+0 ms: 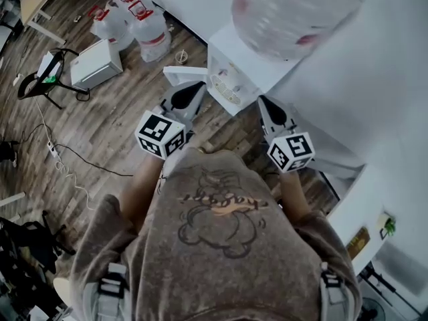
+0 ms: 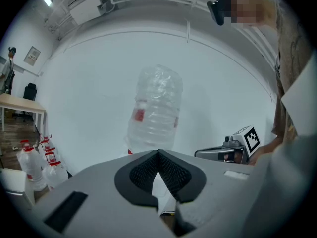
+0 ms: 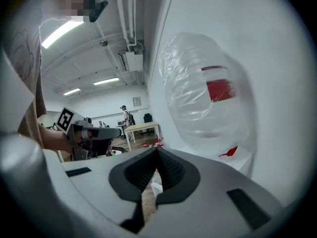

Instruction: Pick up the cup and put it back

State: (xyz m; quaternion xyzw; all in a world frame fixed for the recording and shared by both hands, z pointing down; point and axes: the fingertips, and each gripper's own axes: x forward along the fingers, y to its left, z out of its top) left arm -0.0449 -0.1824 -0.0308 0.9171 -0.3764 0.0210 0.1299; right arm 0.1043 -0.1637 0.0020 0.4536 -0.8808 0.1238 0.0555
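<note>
No cup can be made out in any view. Both grippers are held side by side in front of a white water dispenser [image 1: 235, 72] with a big clear bottle [image 1: 287, 9] upside down on top. My left gripper [image 1: 195, 89] points at the dispenser's left side. Its dark ribbed pads [image 2: 171, 171] meet at the tip, and the left gripper [image 2: 158, 155] is shut on nothing. My right gripper [image 1: 263, 101] points at the dispenser's right side. The right gripper [image 3: 157, 153] is likewise shut, and nothing is between its jaws. The bottle [image 2: 154, 110] [image 3: 208, 103] fills the space beyond both.
Several water jugs with red handles [image 1: 137, 19] stand on the wood floor by the wall, beside a white box [image 1: 97, 63]. Cables and a power strip [image 1: 52, 151] lie at the left. A white wall [image 1: 381, 79] runs along the right. A table [image 3: 141, 128] stands far off.
</note>
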